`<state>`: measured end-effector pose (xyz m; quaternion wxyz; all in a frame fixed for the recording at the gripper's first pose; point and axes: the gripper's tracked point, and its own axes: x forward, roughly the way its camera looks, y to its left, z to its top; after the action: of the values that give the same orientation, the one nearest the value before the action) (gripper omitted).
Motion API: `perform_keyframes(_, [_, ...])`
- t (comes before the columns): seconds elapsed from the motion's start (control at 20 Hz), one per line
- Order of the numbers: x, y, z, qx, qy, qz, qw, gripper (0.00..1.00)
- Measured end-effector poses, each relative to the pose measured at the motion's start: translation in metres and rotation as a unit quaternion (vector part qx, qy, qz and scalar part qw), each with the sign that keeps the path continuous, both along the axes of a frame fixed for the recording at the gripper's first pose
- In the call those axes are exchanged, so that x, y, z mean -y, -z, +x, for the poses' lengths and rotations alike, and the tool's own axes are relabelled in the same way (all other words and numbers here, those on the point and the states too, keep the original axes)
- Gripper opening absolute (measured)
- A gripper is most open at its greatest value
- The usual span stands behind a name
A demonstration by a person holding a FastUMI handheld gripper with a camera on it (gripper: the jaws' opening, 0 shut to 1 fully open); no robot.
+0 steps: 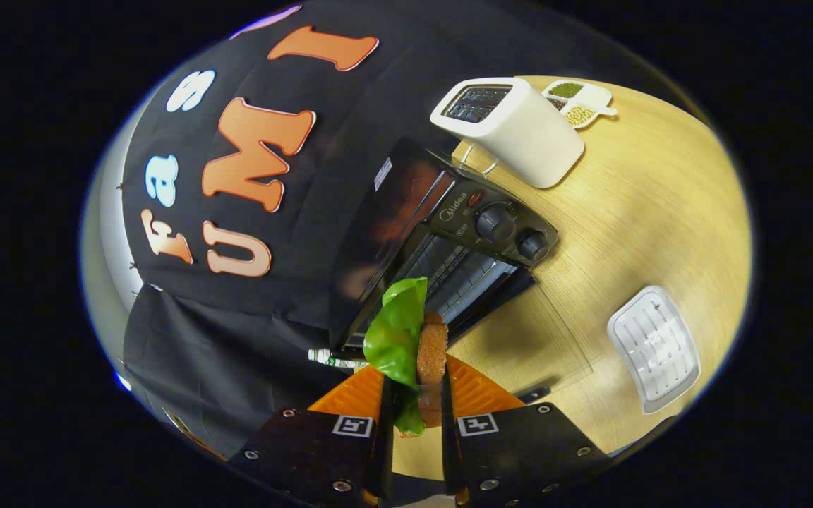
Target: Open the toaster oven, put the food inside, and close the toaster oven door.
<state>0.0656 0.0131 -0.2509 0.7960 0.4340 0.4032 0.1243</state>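
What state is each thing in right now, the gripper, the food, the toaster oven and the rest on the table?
Gripper: shut on the food.
Food, a lettuce leaf and a brown patty: held off the table, just short of the oven.
Toaster oven: glass door folded down open, rack bare.
White toaster: upright, slots unfilled.
White tray: flat, nothing on it.
Divided dish: holding grains.

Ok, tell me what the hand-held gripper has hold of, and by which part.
The hand-held gripper is shut on the food, a brown patty with a lettuce leaf, pinching its lower end between both fingers; the upper part sticks out towards the open toaster oven.
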Motion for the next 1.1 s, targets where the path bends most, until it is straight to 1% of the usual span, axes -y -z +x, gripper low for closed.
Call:
perform_keyframes(0.25, [-0.011, 0.026, 0.037, 0.000, 0.083, 0.027, 0.996, 0.29])
perform_keyframes(0.5, [-0.029, 0.056, 0.064, -0.014, 0.141, 0.032, 0.989, 0.29])
perform_keyframes(0.6, [-0.039, 0.061, 0.072, -0.017, 0.160, 0.036, 0.986, 0.30])
perform_keyframes(0.65, [-0.040, 0.061, 0.077, -0.016, 0.176, 0.035, 0.984, 0.29])
perform_keyframes(0.75, [-0.042, 0.066, 0.080, -0.024, 0.199, 0.026, 0.979, 0.29])
perform_keyframes(0.8, [-0.041, 0.068, 0.081, -0.031, 0.212, 0.025, 0.976, 0.34])
perform_keyframes(0.9, [-0.040, 0.070, 0.083, -0.036, 0.230, 0.017, 0.972, 0.38])
perform_keyframes(1.1, [-0.046, 0.079, 0.086, -0.050, 0.229, 0.005, 0.972, 0.47])
